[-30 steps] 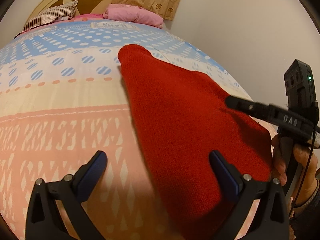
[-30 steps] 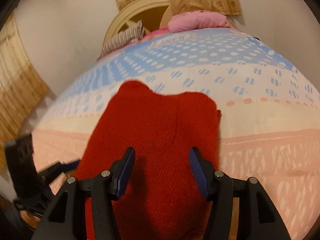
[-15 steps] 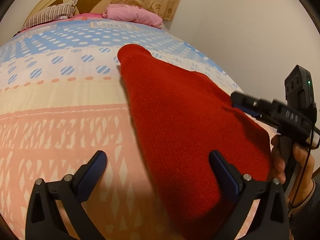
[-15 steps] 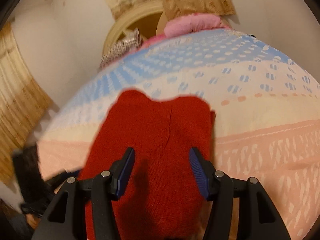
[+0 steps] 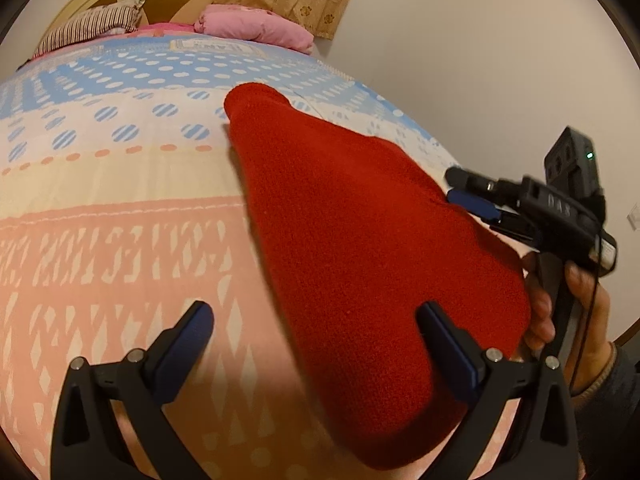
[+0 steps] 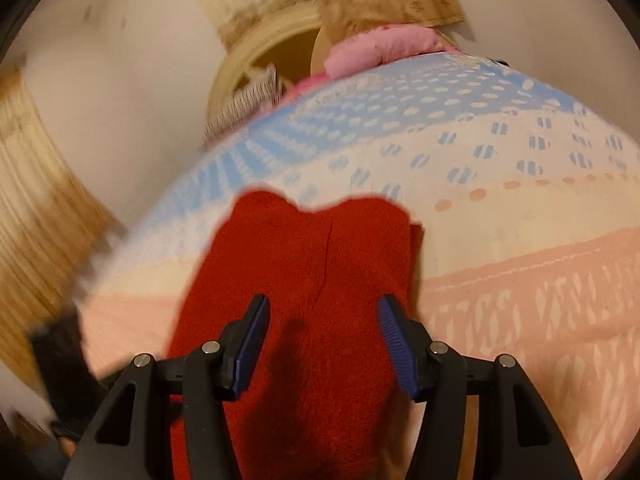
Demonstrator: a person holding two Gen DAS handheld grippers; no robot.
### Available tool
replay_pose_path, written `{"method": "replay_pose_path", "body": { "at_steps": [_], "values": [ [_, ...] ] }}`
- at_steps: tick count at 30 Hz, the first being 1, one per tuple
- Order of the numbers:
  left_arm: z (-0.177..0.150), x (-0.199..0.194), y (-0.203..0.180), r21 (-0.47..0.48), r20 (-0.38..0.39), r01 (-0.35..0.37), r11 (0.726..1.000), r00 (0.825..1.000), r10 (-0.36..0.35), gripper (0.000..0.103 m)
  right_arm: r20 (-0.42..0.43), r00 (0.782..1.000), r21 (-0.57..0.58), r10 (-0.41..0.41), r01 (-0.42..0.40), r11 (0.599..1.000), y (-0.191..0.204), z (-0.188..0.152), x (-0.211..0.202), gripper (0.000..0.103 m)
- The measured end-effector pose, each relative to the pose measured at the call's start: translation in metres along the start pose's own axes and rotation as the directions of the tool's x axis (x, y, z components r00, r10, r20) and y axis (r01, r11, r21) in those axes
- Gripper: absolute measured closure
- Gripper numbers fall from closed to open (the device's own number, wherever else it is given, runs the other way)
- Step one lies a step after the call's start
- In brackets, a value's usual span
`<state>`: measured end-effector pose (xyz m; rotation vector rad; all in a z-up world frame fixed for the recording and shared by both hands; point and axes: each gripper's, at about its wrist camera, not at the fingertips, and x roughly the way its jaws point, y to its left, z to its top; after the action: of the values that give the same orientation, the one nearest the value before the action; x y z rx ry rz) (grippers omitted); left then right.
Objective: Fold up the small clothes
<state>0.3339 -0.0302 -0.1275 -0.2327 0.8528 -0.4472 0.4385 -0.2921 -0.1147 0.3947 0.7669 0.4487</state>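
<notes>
Red knit garment (image 5: 360, 248) lies flat near the bed's (image 5: 120, 208) foot edge. Left hand-held gripper (image 5: 316, 336) released; right hand-held gripper (image 6: 322, 332) released above it, gripping nothing.

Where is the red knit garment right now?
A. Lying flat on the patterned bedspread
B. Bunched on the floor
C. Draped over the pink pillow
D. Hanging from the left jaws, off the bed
A: the red garment lies spread on the bedspread, with both sets of jaws open and nothing lifted.
</notes>
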Motion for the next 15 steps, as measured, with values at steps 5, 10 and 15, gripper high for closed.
{"method": "replay_pose_path", "body": {
  "at_steps": [5,10,15],
  "values": [
    [0.000,0.000,-0.001,0.000,0.003,0.031,1.000,1.000,-0.031,0.000,-0.044,0.999,0.112,-0.025,0.030,0.993,-0.032,0.015,0.013,0.042],
    [0.000,0.002,-0.007,0.028,-0.009,0.058,0.998,0.998,-0.058,0.000,-0.154,0.988,0.091,0.001,0.013,0.996,-0.035,0.019,0.046,0.042],
    [0.000,0.004,-0.012,0.060,-0.029,0.069,0.996,0.997,-0.067,0.000,-0.159,0.985,0.123,0.063,-0.043,0.992,-0.039,0.025,0.062,0.042]
  ]
}}
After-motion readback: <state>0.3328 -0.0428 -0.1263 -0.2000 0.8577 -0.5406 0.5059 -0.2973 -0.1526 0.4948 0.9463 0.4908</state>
